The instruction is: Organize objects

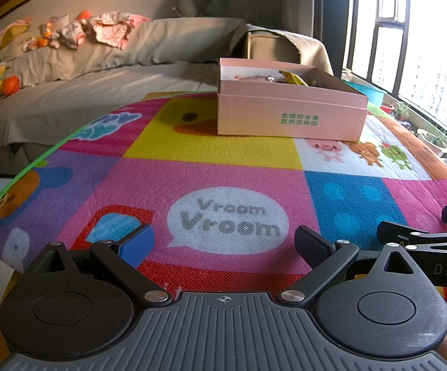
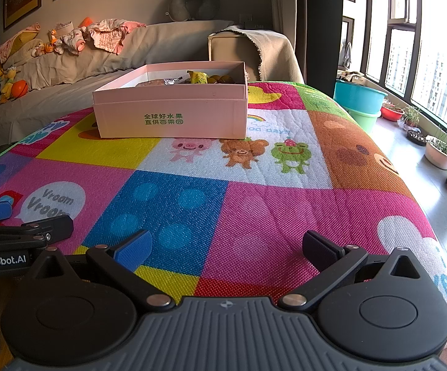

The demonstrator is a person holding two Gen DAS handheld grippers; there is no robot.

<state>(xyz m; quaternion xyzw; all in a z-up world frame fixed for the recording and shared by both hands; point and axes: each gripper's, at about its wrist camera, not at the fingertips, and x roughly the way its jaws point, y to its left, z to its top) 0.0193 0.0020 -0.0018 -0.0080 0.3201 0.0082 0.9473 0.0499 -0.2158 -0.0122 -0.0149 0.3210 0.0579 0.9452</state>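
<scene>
Two grippers rest low over a bright patchwork play mat (image 2: 254, 216) — the left gripper (image 1: 223, 244) and the right gripper (image 2: 226, 247), each with its fingers spread wide and holding nothing. A pink box (image 2: 174, 114) sits open on the mat's far part, well apart from both. Behind it runs a grey-covered sofa (image 1: 99, 71) strewn with clothes and toys; windows (image 2: 424, 61) and teal basins (image 2: 359, 95) line the right. The box's contents — a yellow packet (image 2: 198, 77), some dark items — are mostly hidden by its wall.
</scene>
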